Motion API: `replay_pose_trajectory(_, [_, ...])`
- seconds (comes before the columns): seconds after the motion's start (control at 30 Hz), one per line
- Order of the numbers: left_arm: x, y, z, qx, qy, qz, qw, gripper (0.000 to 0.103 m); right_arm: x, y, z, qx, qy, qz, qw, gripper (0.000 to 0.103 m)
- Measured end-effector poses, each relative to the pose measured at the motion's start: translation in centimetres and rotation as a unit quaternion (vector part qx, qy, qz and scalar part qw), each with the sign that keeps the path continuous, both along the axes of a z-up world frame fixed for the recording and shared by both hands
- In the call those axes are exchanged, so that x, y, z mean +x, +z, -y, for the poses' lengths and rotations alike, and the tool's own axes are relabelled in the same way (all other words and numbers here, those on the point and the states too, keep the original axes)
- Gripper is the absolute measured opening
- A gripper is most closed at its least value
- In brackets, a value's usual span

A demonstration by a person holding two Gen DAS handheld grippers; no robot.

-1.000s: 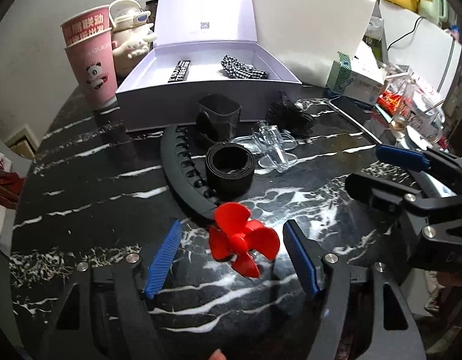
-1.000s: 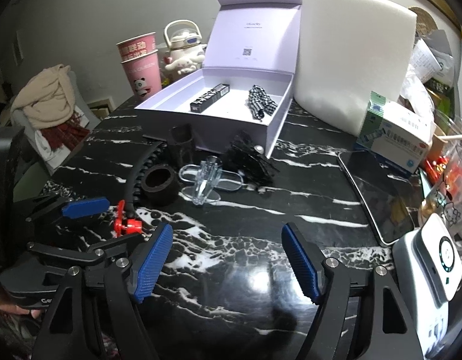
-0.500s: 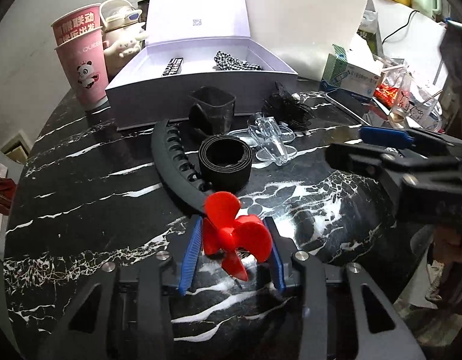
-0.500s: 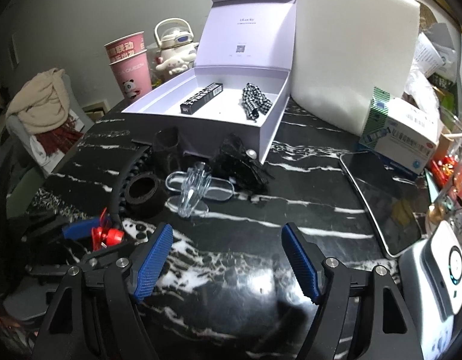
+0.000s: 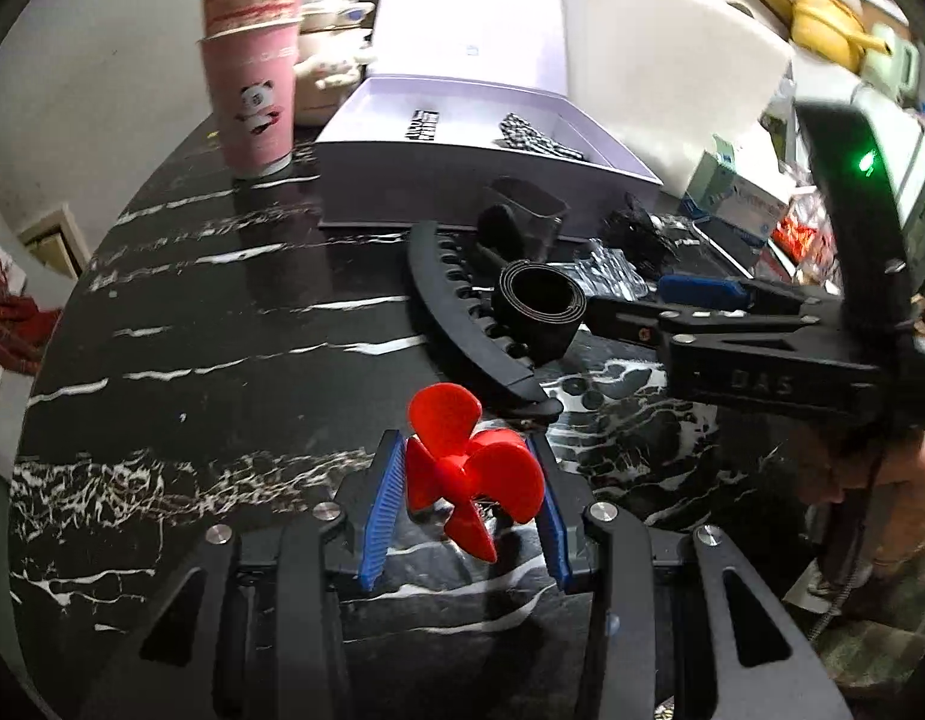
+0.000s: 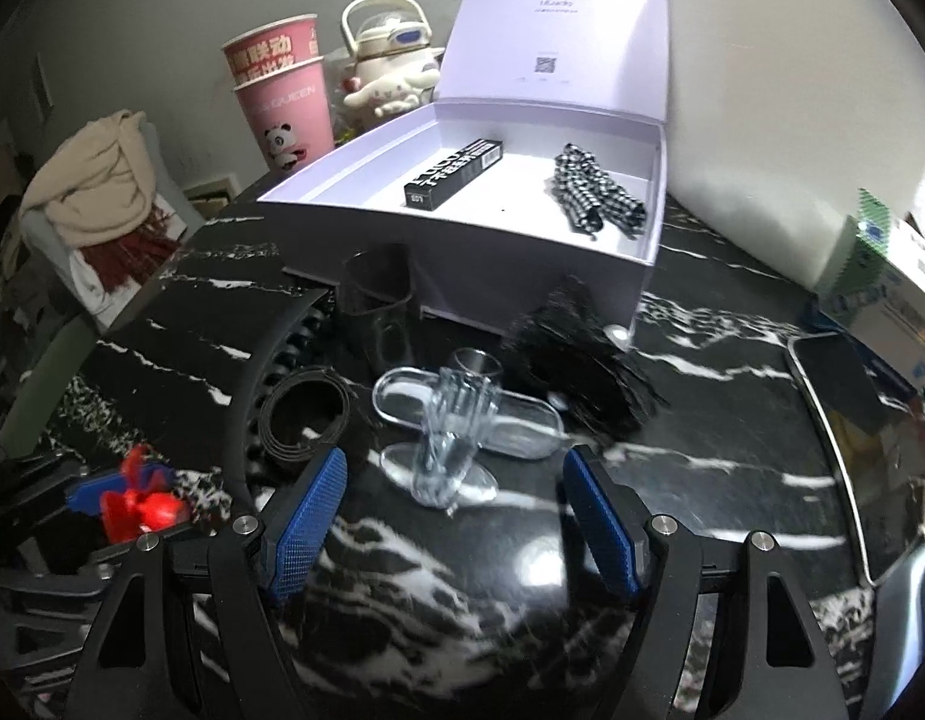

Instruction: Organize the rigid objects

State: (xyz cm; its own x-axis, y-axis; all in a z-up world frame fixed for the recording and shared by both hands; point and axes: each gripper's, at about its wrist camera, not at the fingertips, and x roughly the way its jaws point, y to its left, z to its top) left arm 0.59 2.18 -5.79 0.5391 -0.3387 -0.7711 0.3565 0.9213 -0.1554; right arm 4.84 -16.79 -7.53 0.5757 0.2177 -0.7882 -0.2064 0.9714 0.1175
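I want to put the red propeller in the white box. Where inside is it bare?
Bare floor lies between the black stick box and the checked cloth, and along the white box's front wall. The table just before it is crowded.

red propeller [image 6: 140, 501]: showing smeared and half hidden in the right wrist view
clear plastic piece [image 5: 609, 276]: blurring behind the black ring [image 5: 539, 313]
box lid [image 6: 561, 24]: running off the top edge
tablet [image 6: 846, 408]: running off the right edge
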Motion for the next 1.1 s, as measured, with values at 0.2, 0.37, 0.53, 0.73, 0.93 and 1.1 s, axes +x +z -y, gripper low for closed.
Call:
replay_pose_trajectory(0.2, [0.4, -0.2, -0.8, 0.001, 0.018, 0.000, 0.9998, 0.040, 0.2, -0.3, 0.0, -0.005, -0.003, 0.003, 1.000, 0.050])
replay_pose_trajectory(0.37, [0.2, -0.4, -0.6, 0.007, 0.016, 0.003, 0.9998, 0.040, -0.6, -0.2, 0.3, -0.007, 0.004, 0.007, 1.000, 0.044])
replay_pose_trajectory(0.53, [0.0, -0.4, -0.4, 0.014, 0.014, 0.005, 0.9998, 0.040, -2.5, -0.2, 0.6, -0.027, 0.014, 0.008, 1.000, 0.044])
replay_pose_trajectory(0.73, [0.0, -0.4, -0.4, 0.014, 0.013, 0.004, 0.9998, 0.040, -5.1, 0.1, 1.6, -0.028, 0.009, -0.007, 1.000, 0.044])
replay_pose_trajectory(0.93, [0.0, -0.3, -0.4, 0.018, 0.013, 0.003, 0.9998, 0.040, -6.7, 0.3, 2.2, -0.031, 0.023, -0.028, 0.999, 0.066])
replay_pose_trajectory(1.1, [0.0, -0.4, -0.5, 0.020, 0.016, 0.003, 0.9997, 0.040, -6.8, 0.1, 2.2, -0.033, 0.024, -0.019, 0.999, 0.097])
